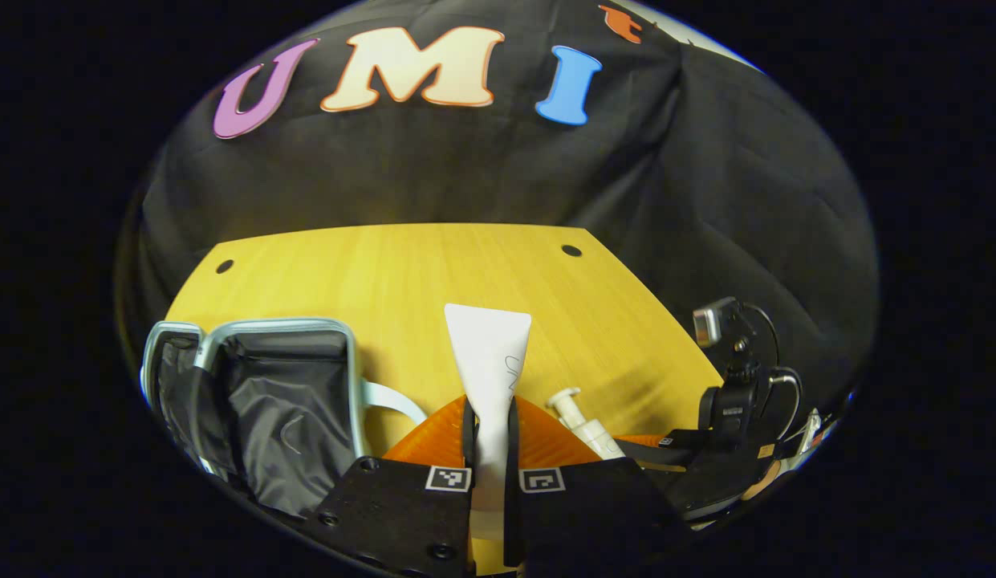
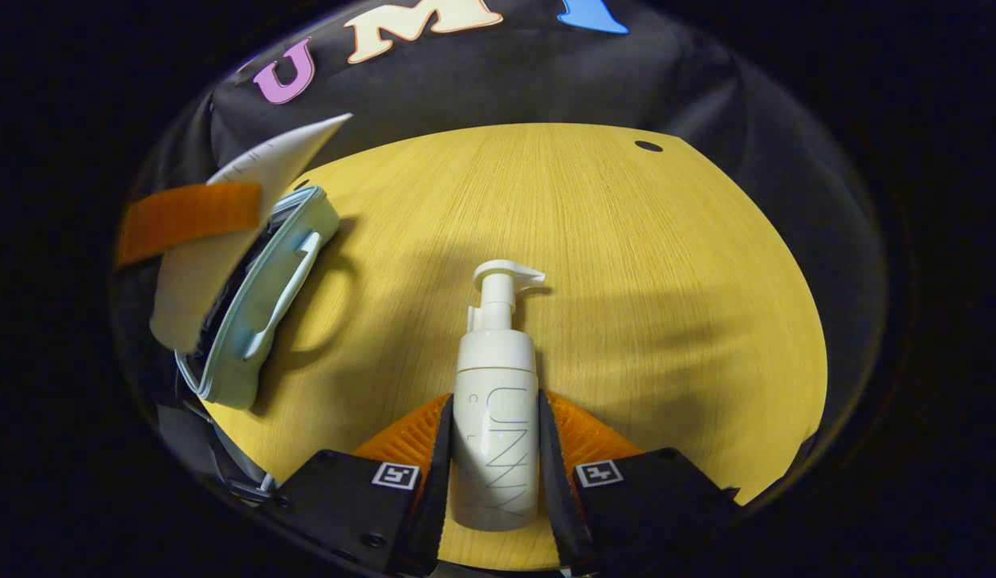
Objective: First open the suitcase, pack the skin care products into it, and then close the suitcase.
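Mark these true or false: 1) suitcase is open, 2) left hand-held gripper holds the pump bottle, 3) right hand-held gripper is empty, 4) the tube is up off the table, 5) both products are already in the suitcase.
1) True. The suitcase lies open, dark lining showing.
2) False. The left hand-held gripper is shut on the white tube.
3) False. The right hand-held gripper is shut on the pump bottle.
4) True. In the right gripper view the tube hangs above the suitcase.
5) False. Each product sits between a gripper's fingers, neither is packed yet.
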The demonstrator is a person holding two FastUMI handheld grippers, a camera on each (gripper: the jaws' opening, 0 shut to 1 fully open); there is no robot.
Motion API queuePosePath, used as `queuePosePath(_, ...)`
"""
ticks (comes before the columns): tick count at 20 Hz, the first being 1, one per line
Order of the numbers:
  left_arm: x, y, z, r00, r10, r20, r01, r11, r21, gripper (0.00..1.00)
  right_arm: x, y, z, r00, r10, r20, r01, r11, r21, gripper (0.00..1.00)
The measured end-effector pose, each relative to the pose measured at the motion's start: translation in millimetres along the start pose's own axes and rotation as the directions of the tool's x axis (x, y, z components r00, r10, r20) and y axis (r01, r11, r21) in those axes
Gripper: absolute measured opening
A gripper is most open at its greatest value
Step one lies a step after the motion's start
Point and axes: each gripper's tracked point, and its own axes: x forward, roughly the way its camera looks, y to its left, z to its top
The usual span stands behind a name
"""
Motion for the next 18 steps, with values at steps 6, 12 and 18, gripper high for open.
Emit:
queuePosePath(6, -26, 93, 3, 0.989, 0.146, 0.028, -0.145, 0.989, -0.027, 0.07, 0, -1, 0, 1.000, -0.007, 0.008, 0.007, 1.000, -0.006, 0.56)
queuePosePath(12, -28, 195, -61, 0.973, 0.219, -0.079, -0.226, 0.969, -0.101, 0.08, 2, -4, 3, 0.997, -0.076, 0.007, 0.075, 0.995, 0.070, 0.56)
queuePosePath(18, -13, 235, -119, 0.946, 0.245, -0.214, -0.283, 0.944, -0.169, 0.08, 4, -2, 6, 0.993, -0.116, -0.003, 0.116, 0.987, 0.110, 0.56)
